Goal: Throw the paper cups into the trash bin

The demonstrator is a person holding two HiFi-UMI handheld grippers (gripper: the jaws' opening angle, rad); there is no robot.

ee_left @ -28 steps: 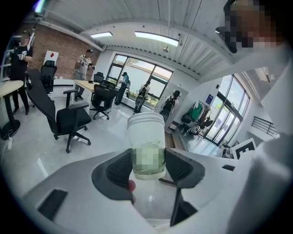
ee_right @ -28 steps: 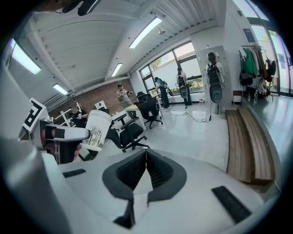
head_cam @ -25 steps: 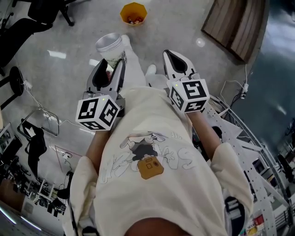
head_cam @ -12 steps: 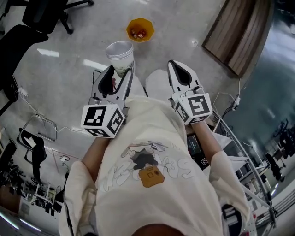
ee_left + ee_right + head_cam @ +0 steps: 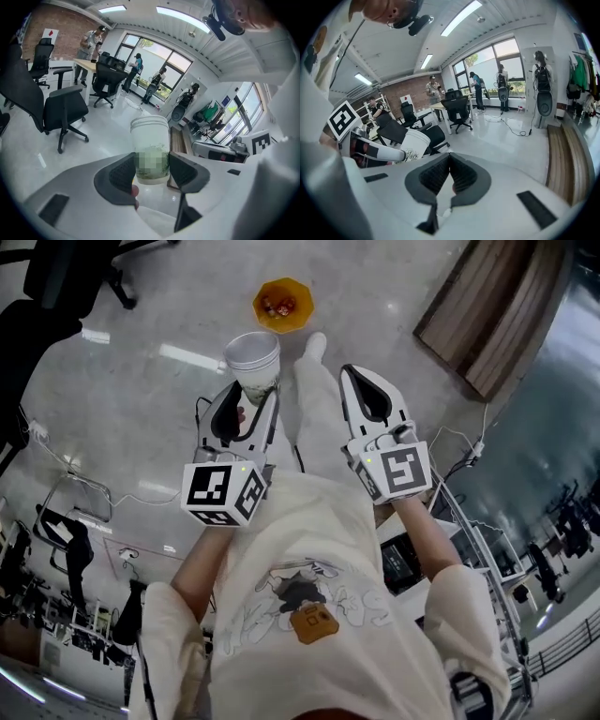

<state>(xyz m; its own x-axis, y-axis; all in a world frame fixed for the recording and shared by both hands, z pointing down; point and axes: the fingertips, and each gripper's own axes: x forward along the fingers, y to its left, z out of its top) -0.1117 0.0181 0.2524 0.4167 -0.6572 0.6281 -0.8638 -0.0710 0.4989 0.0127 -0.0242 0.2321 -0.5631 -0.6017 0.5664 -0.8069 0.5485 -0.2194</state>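
Observation:
A stack of white paper cups (image 5: 253,364) with green print stands upright in my left gripper (image 5: 251,399), whose jaws are shut on its lower part. The left gripper view shows the paper cups (image 5: 150,150) pinched between both dark pads. An orange trash bin (image 5: 283,304) with some litter inside sits on the floor ahead, beyond the cups. My right gripper (image 5: 356,371) is held beside the left one, shut with nothing between its pads (image 5: 449,165). From the right gripper view the cups (image 5: 414,144) appear at the left.
A brown wooden platform (image 5: 495,315) lies on the floor at the upper right. Black office chairs (image 5: 56,287) stand at the upper left. Cables (image 5: 84,465) and a metal frame lie to the left. People stand by desks and windows (image 5: 487,75) far off.
The person has stepped forward; a leg now shows between the grippers. Both grippers keep their hold and spacing, and the orange bin stays ahead near the top of the head view.

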